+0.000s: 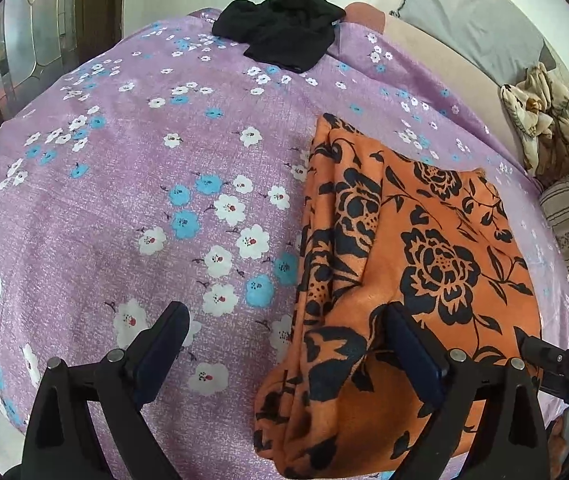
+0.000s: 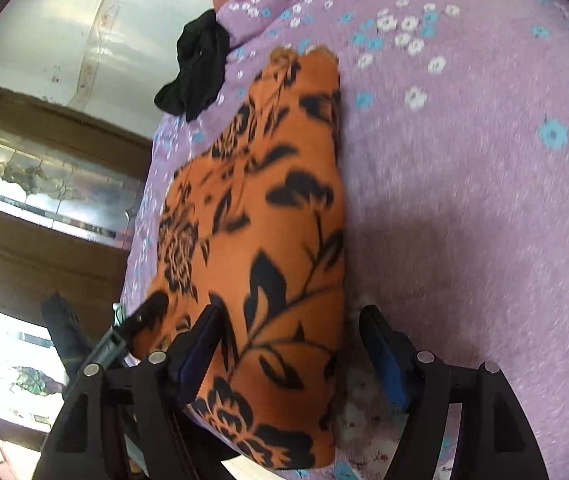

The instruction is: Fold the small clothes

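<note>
The orange cloth with black flowers (image 1: pixel 396 264) lies folded into a long bundle on the lilac flowered bedsheet (image 1: pixel 132 184), near the bed's edge on my side. I see my left tool (image 1: pixel 284 320) standing wide open over it: one finger hovers above the sheet, the other sits over the cloth, and I cannot see either pad pressing on anything. My right tool (image 2: pixel 288 320) is also spread wide, its fingers straddling the bundle's near end, gripping nothing that I can see; this view is blurred. Farther off, a crumpled black garment (image 1: pixel 284 32) rests at the bed's far edge, well apart from the orange cloth.
</note>
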